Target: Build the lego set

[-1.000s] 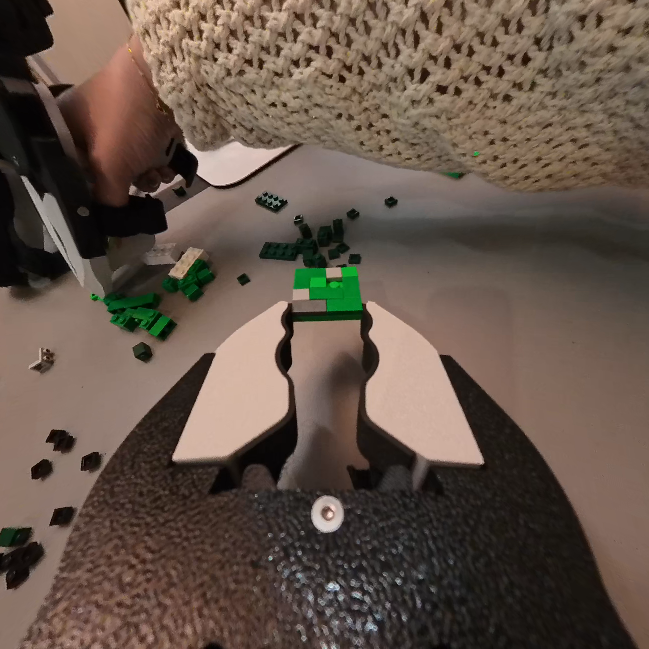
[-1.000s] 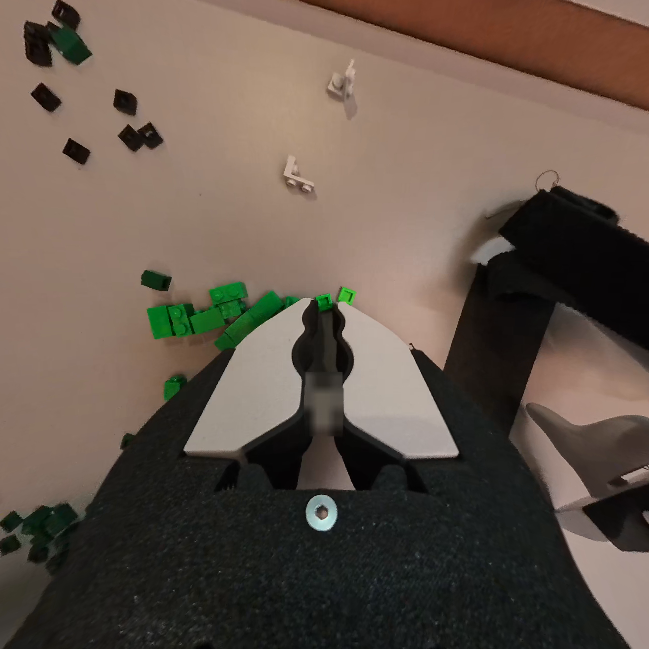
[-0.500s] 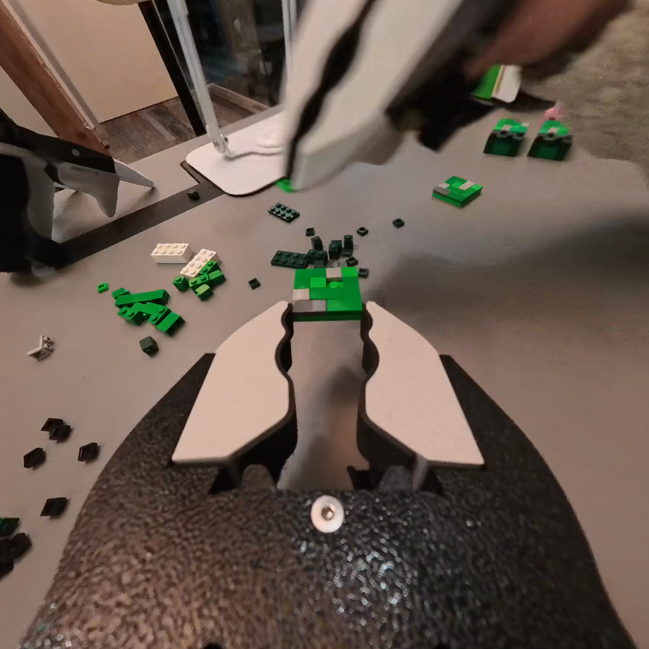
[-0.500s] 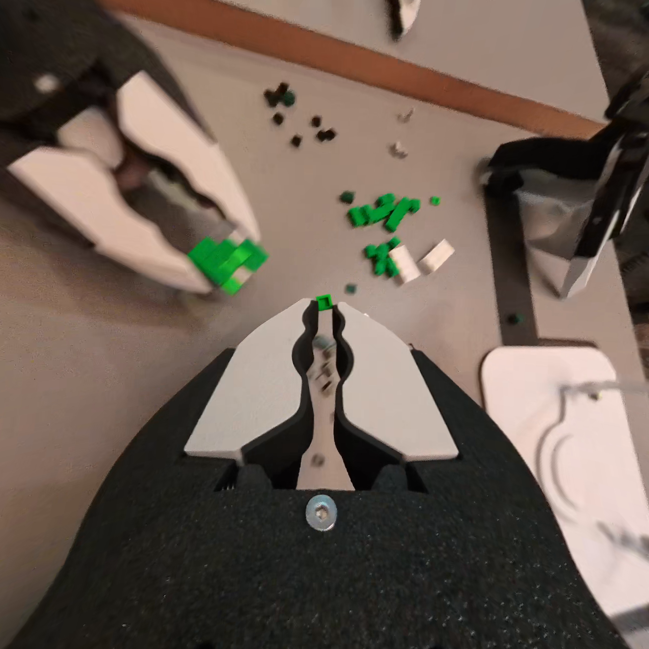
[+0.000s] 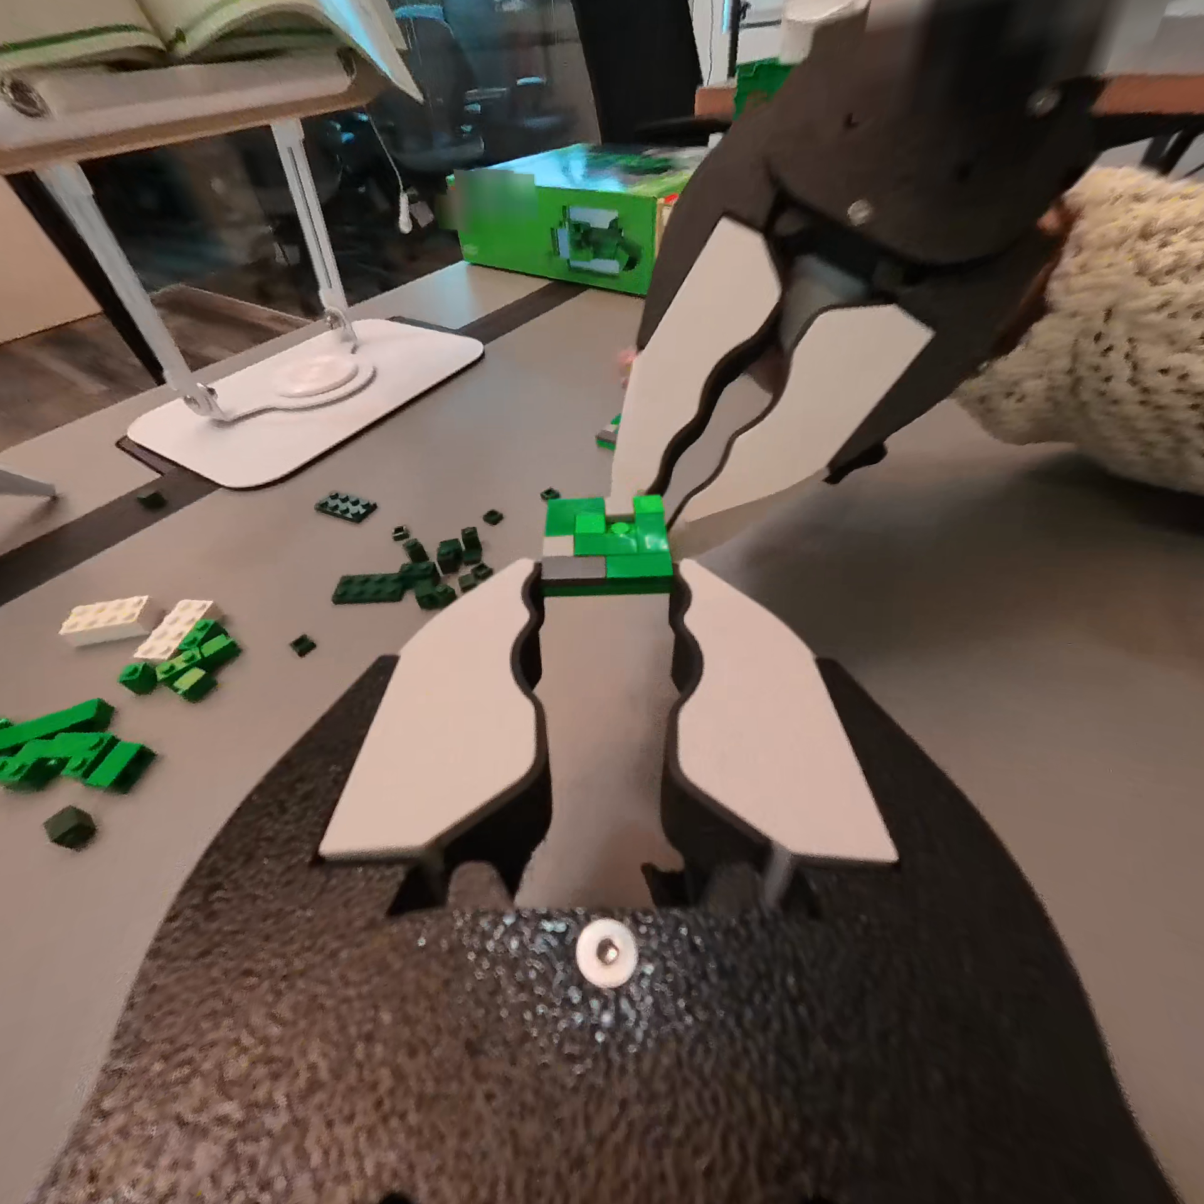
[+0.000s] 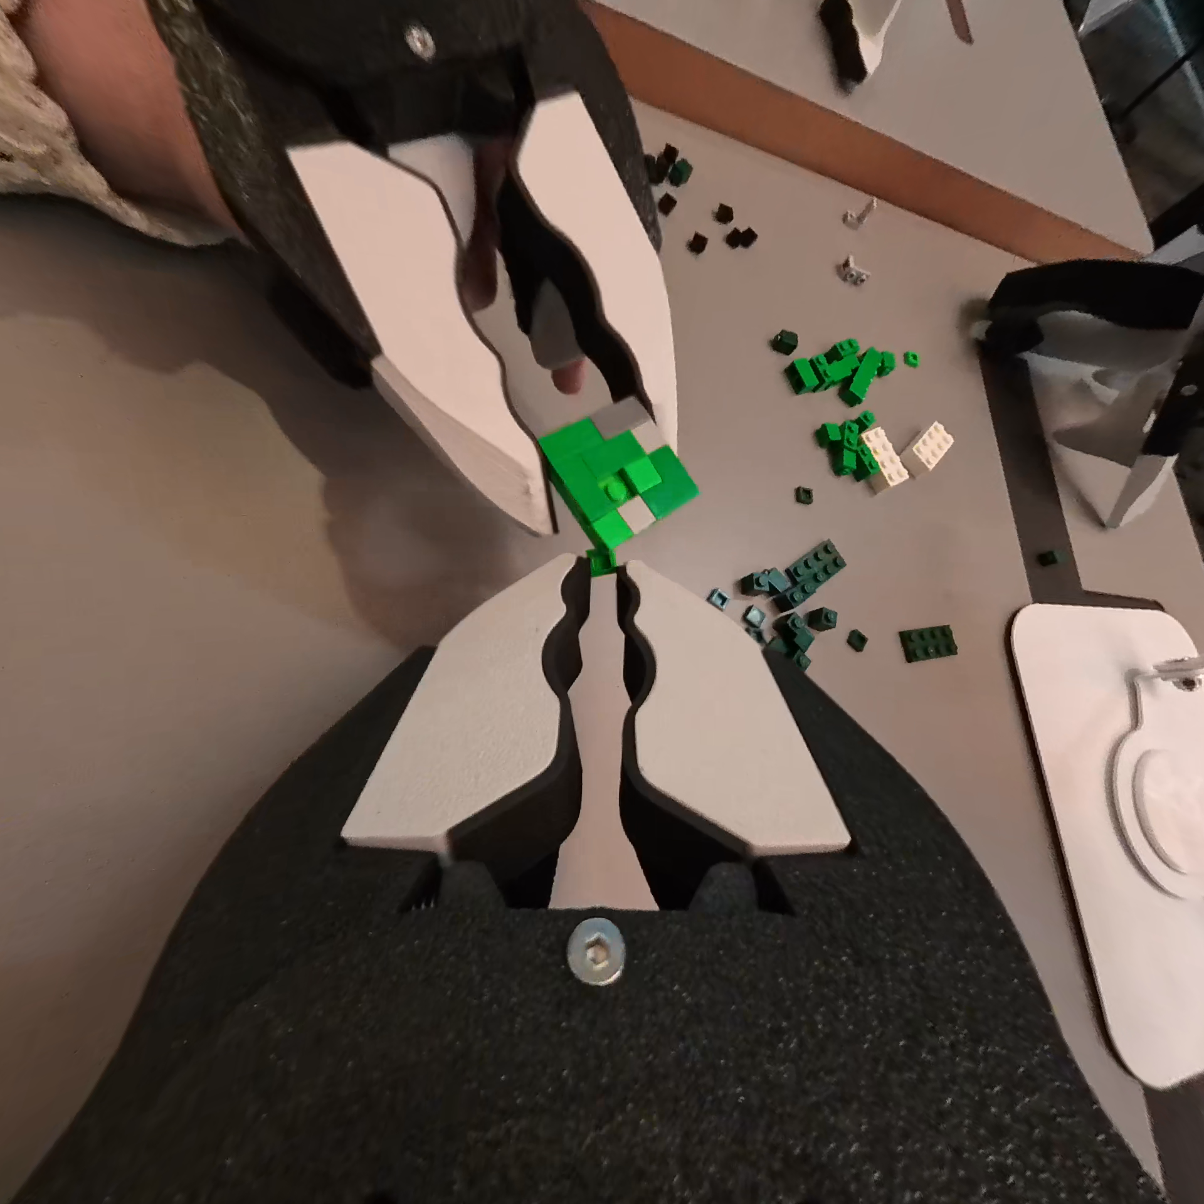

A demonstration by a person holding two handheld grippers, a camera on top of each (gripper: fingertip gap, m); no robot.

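Note:
My left gripper (image 5: 607, 573) is shut on a square green and grey lego assembly (image 5: 607, 547) and holds it above the table. The assembly also shows in the right wrist view (image 6: 619, 479), between the left gripper's fingers (image 6: 482, 449). My right gripper (image 6: 602, 565) is shut on a small bright green brick (image 6: 601, 561) and holds it at the near edge of the assembly. In the left wrist view the right gripper (image 5: 651, 501) comes down from the upper right, its tips at the assembly's far edge.
Loose bright green bricks (image 6: 840, 378), dark green pieces (image 6: 798, 599), two white bricks (image 6: 905, 453) and black bits (image 6: 716, 221) lie on the grey table. A white stand base (image 5: 306, 404) and a green box (image 5: 567, 221) sit behind. A knitted sleeve (image 5: 1101, 326) is right. The grippers are tip to tip, or close to it. The white stand base (image 5: 306, 404) is about equally far from each gripper, around 30 cm.
My right gripper has carried the small green brick from the loose pile over to the assembly held by my left gripper. The left gripper has kept its hold.

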